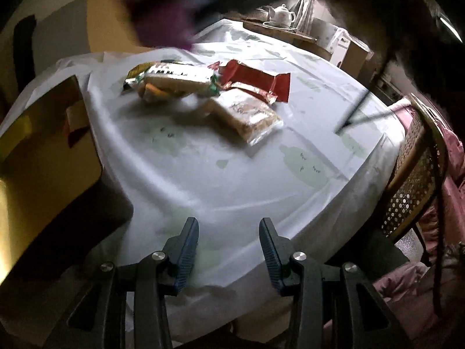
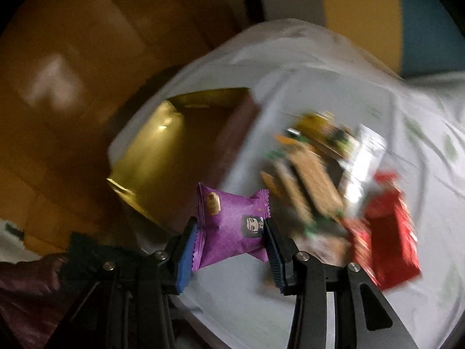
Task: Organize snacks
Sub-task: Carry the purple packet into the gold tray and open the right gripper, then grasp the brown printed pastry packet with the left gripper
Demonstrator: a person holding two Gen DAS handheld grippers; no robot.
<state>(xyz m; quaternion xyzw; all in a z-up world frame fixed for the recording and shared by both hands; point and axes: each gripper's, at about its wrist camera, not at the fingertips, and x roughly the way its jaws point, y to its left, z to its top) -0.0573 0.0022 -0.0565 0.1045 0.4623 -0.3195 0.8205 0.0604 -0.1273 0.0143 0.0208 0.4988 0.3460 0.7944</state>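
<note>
My right gripper (image 2: pixel 229 229) is shut on a purple snack packet (image 2: pixel 229 226) and holds it above the white tablecloth (image 2: pixel 319 87), between a gold-lined box (image 2: pixel 162 151) and a blurred pile of snacks (image 2: pixel 308 174). In the left wrist view the same packet shows as a purple blur (image 1: pixel 165 23) at the top. My left gripper (image 1: pixel 229 232) hangs open over the near part of the cloth with nothing between its fingers. Ahead of it lie cracker packs (image 1: pixel 180 80), a clear bag of biscuits (image 1: pixel 250 116) and a red wrapper (image 1: pixel 255 83). The gold-lined box (image 1: pixel 43 145) stands at the left.
A cane-backed chair (image 1: pixel 412 180) with pink fabric stands at the right edge of the table. A white teapot (image 1: pixel 282 14) sits on a wooden stand behind the table. A red wrapper (image 2: pixel 386 232) lies right of the pile in the right wrist view.
</note>
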